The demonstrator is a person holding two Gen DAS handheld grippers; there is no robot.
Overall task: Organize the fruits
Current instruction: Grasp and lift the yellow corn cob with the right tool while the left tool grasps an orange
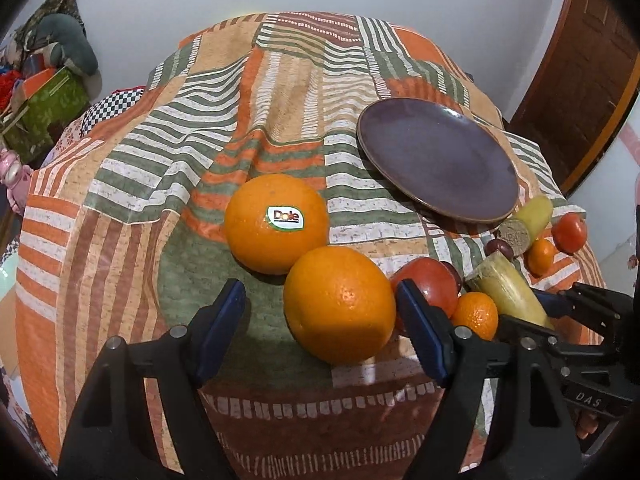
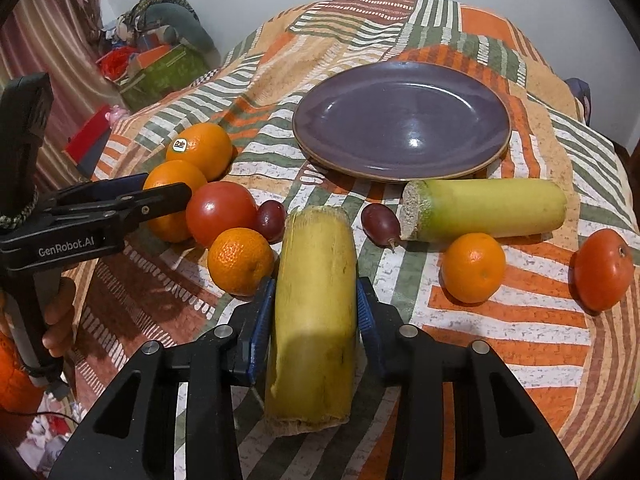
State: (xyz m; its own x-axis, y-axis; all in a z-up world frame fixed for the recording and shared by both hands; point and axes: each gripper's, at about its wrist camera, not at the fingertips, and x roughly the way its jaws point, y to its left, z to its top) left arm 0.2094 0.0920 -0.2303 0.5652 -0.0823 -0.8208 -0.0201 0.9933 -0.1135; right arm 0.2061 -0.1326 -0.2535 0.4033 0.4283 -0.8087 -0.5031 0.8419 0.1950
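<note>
My right gripper (image 2: 316, 316) has its blue pads against both sides of a yellow sugarcane piece (image 2: 316, 312) lying on the tablecloth. My left gripper (image 1: 320, 312) is open, with a plain orange (image 1: 340, 304) between its fingers, nearer the right pad. A Dole-stickered orange (image 1: 276, 222) lies just behind it. An empty purple plate (image 2: 400, 120) sits further back. A second cane piece (image 2: 484, 208), tomatoes (image 2: 222, 212) (image 2: 604, 268), mandarins (image 2: 240, 260) (image 2: 474, 266) and two grapes (image 2: 380, 220) (image 2: 272, 216) lie around.
The striped tablecloth (image 1: 160, 184) is wrinkled at the middle. Boxes and clutter (image 2: 160, 68) stand past the table's left edge. A wooden door (image 1: 580, 92) is at the right. The left gripper also shows in the right wrist view (image 2: 166, 192).
</note>
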